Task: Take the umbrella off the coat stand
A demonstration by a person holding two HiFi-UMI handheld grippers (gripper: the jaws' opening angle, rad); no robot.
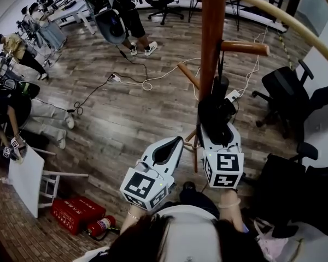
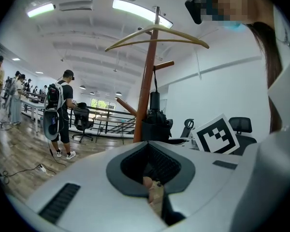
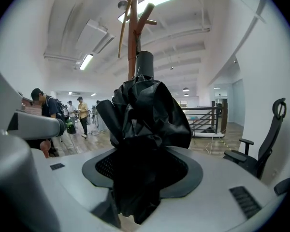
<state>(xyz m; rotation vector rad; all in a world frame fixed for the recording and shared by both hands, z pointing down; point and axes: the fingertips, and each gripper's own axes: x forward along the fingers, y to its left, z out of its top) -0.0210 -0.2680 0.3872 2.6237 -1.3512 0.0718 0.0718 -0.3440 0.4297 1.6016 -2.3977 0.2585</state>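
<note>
Jaws of the right gripper [image 3: 144, 178] closed round the folded black umbrella [image 3: 146, 115], whose crumpled canopy fills the gap between them and bulges out above. Handle uppermost, directly in front of the wooden coat stand [image 3: 132, 42]. Jaws of the left gripper [image 2: 150, 168] apart, with nothing held between them. A small skin-coloured patch deep in the gap cannot be identified.

Head view: right gripper [image 1: 217, 131] set against the umbrella [image 1: 213, 111], which hangs just beside the pole of the coat stand [image 1: 212, 31]. The left gripper [image 1: 165, 150] sits lower and further left, clear of both. The umbrella's lower end is hidden inside the right gripper.

Left gripper view: umbrella [image 2: 155, 122] seen from the side, close against the coat stand [image 2: 146, 91]. A thin dark strap runs from its handle up to a short peg [image 2: 163, 65]. How the strap sits on the peg is too small to tell. In the right gripper view the canopy masks most of the pole, and no strap can be made out.
</note>
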